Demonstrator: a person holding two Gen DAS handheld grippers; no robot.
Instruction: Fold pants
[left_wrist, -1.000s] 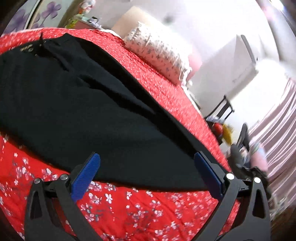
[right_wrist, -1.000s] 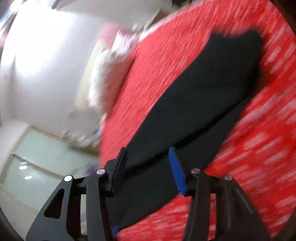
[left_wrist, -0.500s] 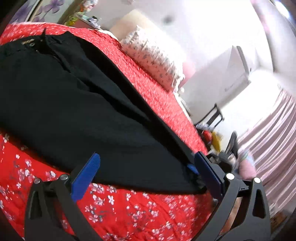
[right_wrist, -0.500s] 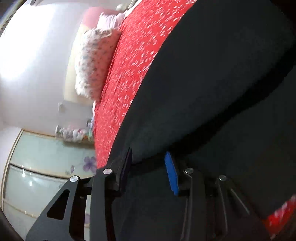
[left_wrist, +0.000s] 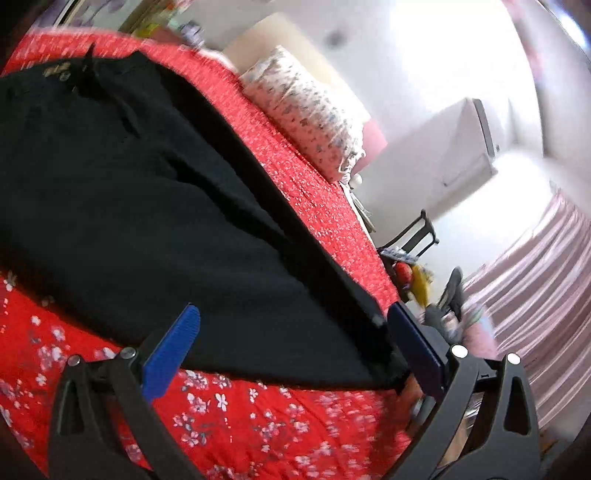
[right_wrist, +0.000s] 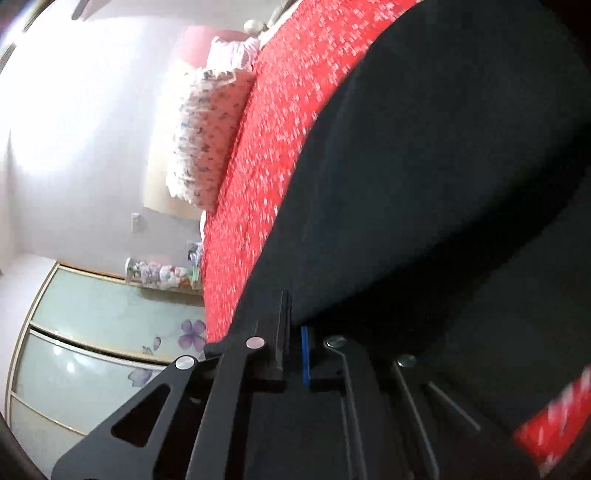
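Black pants (left_wrist: 155, 206) lie spread on a red floral bedspread (left_wrist: 258, 424), waistband at the far left. My left gripper (left_wrist: 295, 347) is open, its blue pads either side of the pants' near hem edge, just above the cloth. In the right wrist view the pants (right_wrist: 443, 184) fill most of the frame. My right gripper (right_wrist: 293, 343) is shut on a fold of the black cloth at the pants' edge.
A floral pillow (left_wrist: 306, 110) lies at the head of the bed, also in the right wrist view (right_wrist: 207, 136). A chair with clutter (left_wrist: 413, 251) stands past the bed's edge. A wardrobe with flower-print doors (right_wrist: 92, 339) stands beyond the bed.
My right gripper has closed from a partly open stance onto the pants' edge. My left gripper has stayed open and shifted slightly along the hem.
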